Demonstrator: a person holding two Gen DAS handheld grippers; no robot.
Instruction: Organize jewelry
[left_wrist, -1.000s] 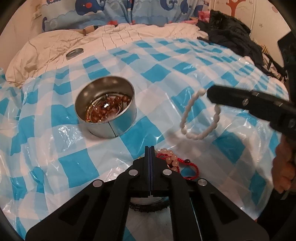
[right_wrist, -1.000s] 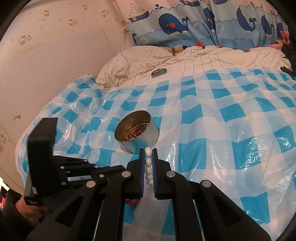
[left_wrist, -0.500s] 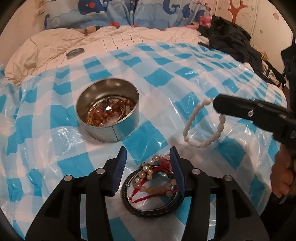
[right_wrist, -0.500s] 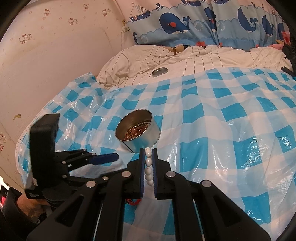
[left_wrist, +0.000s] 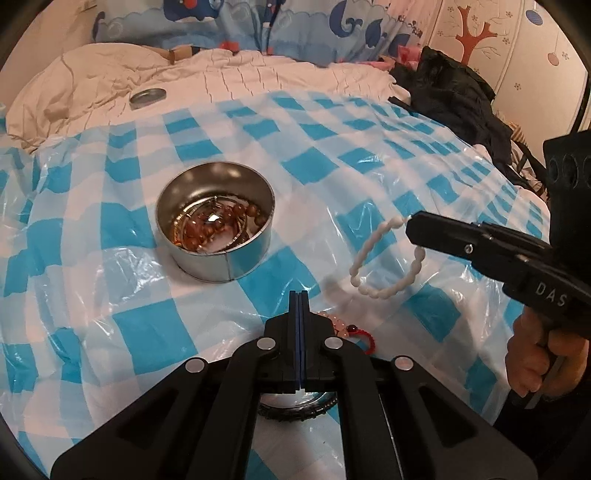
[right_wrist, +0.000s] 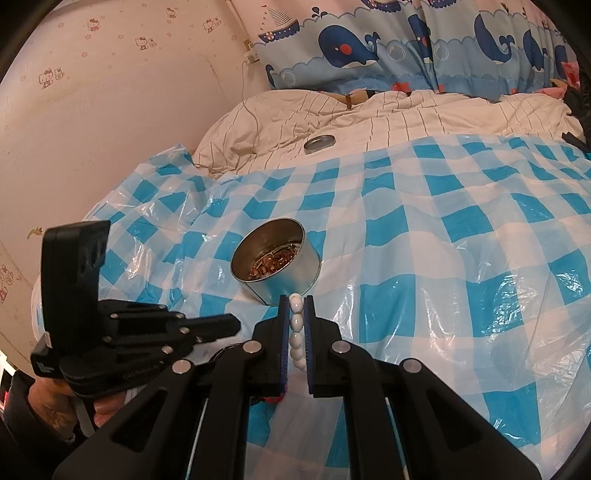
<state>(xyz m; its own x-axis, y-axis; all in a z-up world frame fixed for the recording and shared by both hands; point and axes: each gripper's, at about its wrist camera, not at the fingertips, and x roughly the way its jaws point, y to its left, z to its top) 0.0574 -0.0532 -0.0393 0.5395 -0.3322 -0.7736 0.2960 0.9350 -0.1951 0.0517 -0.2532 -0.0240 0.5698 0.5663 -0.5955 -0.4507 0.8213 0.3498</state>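
Blue-and-white checked plastic sheet (left_wrist: 236, 332), silver tin (left_wrist: 225, 264), white bead bracelet (left_wrist: 380, 291), whale-print blue curtain (right_wrist: 406, 48)

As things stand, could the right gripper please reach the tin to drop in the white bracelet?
Probably yes. The right gripper holds the white bracelet in the air, the tin is open just ahead, and nothing stands between them; the left gripper is off to the side.
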